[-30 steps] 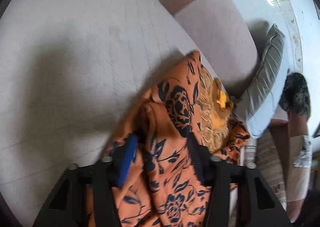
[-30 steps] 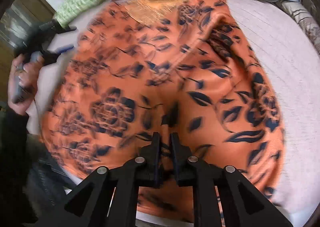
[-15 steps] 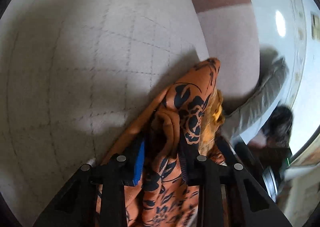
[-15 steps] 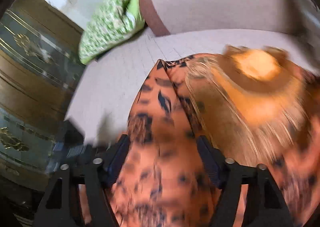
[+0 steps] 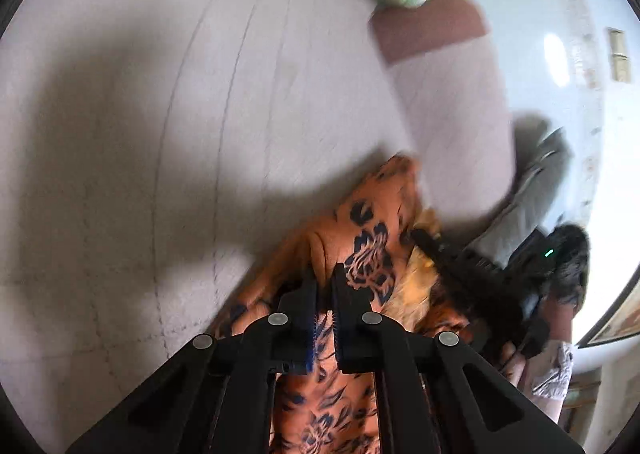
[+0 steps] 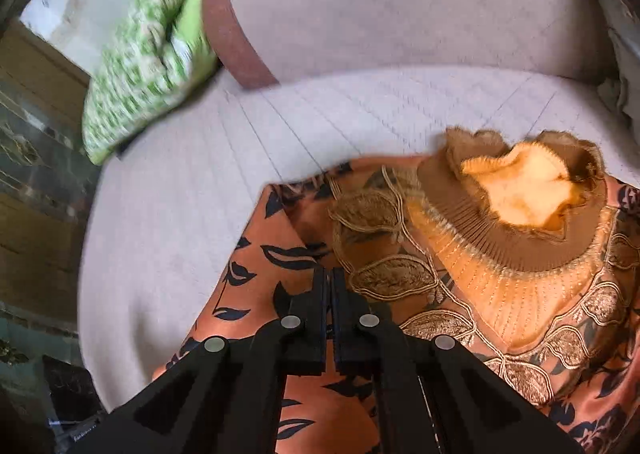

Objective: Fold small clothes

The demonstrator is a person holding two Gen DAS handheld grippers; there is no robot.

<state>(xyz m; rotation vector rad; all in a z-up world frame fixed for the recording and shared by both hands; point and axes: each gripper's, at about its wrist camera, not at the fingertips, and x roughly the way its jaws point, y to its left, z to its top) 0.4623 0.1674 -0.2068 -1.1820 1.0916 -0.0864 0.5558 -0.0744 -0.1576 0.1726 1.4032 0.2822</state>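
A: The orange floral garment (image 6: 256,294) lies on the pale quilted bed cover (image 6: 180,182), its gold embroidered collar (image 6: 520,222) on the far right side, spread flat and facing up.

B: And the grips?

A: A second ago the right gripper (image 6: 329,274) was pinched on the cloth while the left one was spread around a bunched fold. Half a second ago the right had opened wide. Now both sets of fingers are drawn together. In the left wrist view the left gripper (image 5: 324,274) is clamped on a ridge of the fabric (image 5: 368,254) near the garment's left edge. The right fingers sit nearly touching over the cloth beside the collar; whether they actually pinch a layer I cannot tell.

B: So what does that mean for the fold?

A: I'd judge the garment has been laid out and both grips re-taken along one side, ready for a first fold across. The green patterned pillow (image 6: 140,70) and the pink bolster (image 6: 400,14) lie farther back, well apart from the cloth.

B: Anything risky?

A: The fabric looks slippery; a thin pinch could slide out.
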